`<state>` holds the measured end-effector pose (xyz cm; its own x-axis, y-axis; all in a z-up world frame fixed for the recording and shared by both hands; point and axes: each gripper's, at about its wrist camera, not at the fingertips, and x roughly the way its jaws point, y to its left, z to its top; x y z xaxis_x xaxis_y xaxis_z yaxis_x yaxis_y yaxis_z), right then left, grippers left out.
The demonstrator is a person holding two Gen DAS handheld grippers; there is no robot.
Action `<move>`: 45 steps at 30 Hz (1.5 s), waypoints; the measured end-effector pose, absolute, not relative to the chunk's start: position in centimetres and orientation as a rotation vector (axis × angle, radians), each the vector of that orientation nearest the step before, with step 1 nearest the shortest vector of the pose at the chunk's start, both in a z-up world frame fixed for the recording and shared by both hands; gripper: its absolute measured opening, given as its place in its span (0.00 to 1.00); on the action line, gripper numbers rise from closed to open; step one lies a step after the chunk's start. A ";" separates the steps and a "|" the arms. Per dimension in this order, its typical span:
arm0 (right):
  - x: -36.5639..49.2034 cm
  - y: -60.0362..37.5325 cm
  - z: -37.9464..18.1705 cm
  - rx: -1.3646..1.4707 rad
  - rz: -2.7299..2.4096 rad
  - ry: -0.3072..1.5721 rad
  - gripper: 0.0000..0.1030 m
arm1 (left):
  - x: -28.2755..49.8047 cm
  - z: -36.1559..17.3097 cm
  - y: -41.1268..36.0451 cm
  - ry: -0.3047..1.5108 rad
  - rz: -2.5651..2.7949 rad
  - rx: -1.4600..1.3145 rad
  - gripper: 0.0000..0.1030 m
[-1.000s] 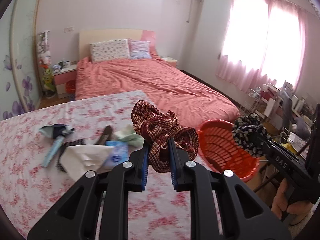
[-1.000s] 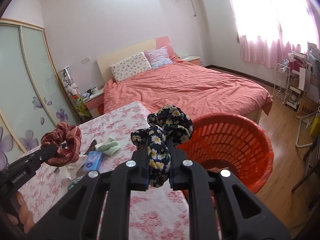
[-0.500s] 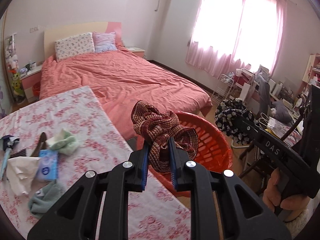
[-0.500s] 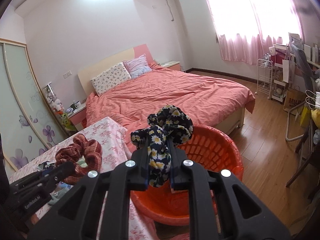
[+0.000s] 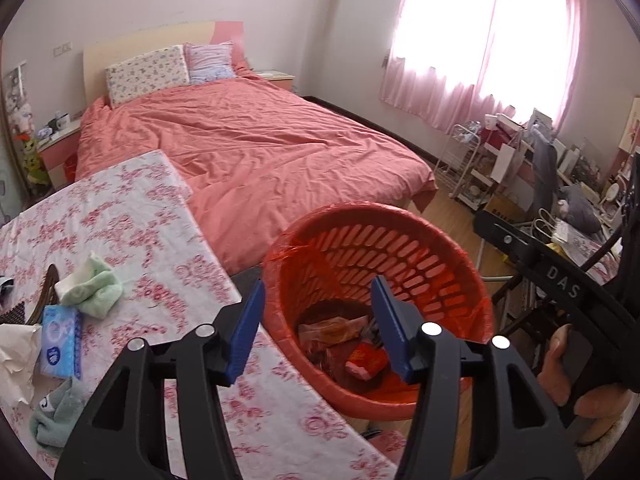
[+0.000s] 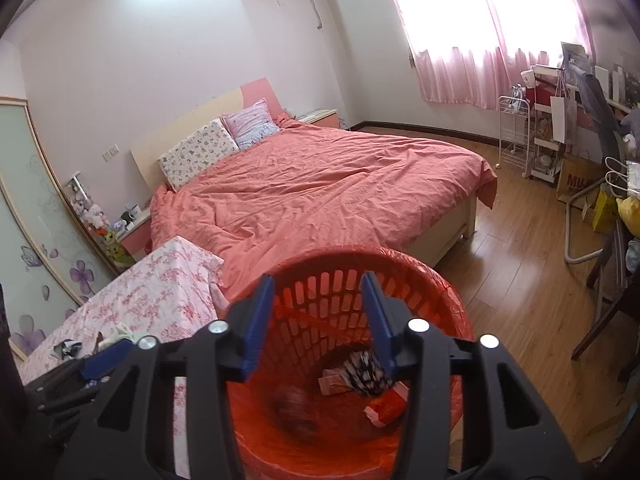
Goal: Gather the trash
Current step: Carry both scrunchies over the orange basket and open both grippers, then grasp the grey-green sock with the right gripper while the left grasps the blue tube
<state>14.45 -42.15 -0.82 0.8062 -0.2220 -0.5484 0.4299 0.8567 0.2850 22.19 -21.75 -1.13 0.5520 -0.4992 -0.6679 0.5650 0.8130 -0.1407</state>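
A: Where do the tongs stand?
B: Left tongs (image 5: 318,322) and right tongs (image 6: 320,320), jaws just opened wide and empty, hang over the red basket (image 5: 400,220).
A: And the remaining trash?
B: On the bench (image 5: 120,208), left of the basket (tissue pack (image 5: 60,340) nearest the left tongs).

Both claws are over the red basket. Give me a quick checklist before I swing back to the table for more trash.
1. Left claw empty, jaws just opened: ok.
2. Right claw empty, jaws just opened: ok.
3. Dark floral scrunchie inside the red basket: ok.
4. Red woven scrunchie in the basket: a blurred reddish shape, probably it; cannot tell.
5. Table cleared of trash: not ok; crumpled tissue and blue tissue pack remain.
6. Nothing snagged on the blue pads: ok.
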 end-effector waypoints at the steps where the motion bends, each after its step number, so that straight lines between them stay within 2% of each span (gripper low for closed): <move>1: 14.4 -41.8 -0.9 0.398 -0.367 0.529 0.57 | 22.1 -1.1 -21.4 0.755 -0.613 0.101 0.58; 3: 14.3 -40.7 -1.1 0.363 -0.373 0.539 0.61 | 22.0 -1.0 -20.4 0.746 -0.577 0.112 0.64; 5: 14.3 -39.6 -1.4 0.333 -0.375 0.552 0.68 | 21.9 -0.8 -19.2 0.737 -0.545 0.116 0.65; 16: 15.1 -32.1 -1.9 0.250 -0.285 0.618 0.70 | 20.7 -0.2 -8.6 0.721 -0.360 0.082 0.66; 20: 15.9 -27.8 -1.6 0.183 -0.204 0.631 0.75 | 20.6 -0.2 -3.9 0.711 -0.273 0.076 0.79; 32: 19.2 -13.6 -3.4 0.153 0.068 0.712 0.86 | 21.5 -2.6 10.2 0.736 0.037 -0.004 0.79; 43: 22.9 -5.0 -7.2 0.078 0.105 0.869 0.87 | 20.7 -4.5 16.1 0.777 0.103 -0.100 0.79; 45: 23.2 -4.8 -7.8 0.069 0.099 0.900 0.83 | 20.8 -4.7 16.4 0.781 0.105 -0.105 0.79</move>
<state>23.23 -4.80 -7.82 0.6177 0.1153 -0.7779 -0.0571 0.9932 0.1019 20.78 16.40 -4.66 0.7056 0.0552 -0.7064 -0.1332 0.9895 -0.0557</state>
